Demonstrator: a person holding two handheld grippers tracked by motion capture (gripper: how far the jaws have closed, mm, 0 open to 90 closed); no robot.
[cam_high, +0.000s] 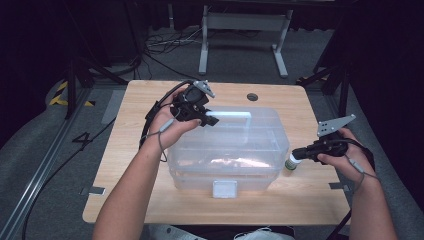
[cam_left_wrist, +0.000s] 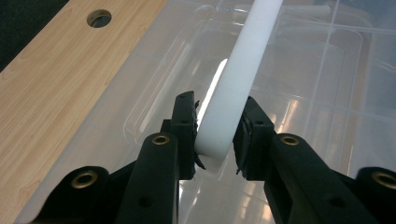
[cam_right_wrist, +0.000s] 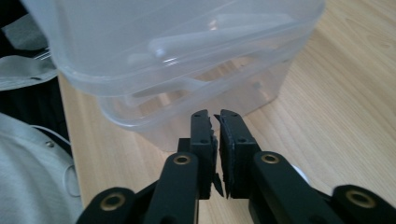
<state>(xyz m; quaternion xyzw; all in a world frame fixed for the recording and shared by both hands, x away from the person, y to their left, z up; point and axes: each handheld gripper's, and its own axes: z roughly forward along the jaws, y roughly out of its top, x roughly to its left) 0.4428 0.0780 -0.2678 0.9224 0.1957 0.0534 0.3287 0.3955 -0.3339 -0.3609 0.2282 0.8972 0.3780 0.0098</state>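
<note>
A clear plastic box (cam_high: 250, 145) with a lid stands in the middle of the wooden table (cam_high: 130, 165). A white handle (cam_high: 235, 115) lies across its lid. My left gripper (cam_high: 211, 120) is at the handle's left end; in the left gripper view the jaws of this gripper (cam_left_wrist: 217, 121) are shut on the white handle (cam_left_wrist: 247, 56), one on each side. My right gripper (cam_high: 296, 154) hovers low by the box's right side, next to a small white-capped bottle (cam_high: 291, 163). In its own view, my right gripper (cam_right_wrist: 214, 119) is shut on nothing and points at the box (cam_right_wrist: 163, 46).
A white latch (cam_high: 224, 188) sits at the front of the box. Something pale lies inside the box, blurred by its walls. A round hole (cam_high: 252, 96) is in the table behind the box. Table legs and cables are on the floor beyond.
</note>
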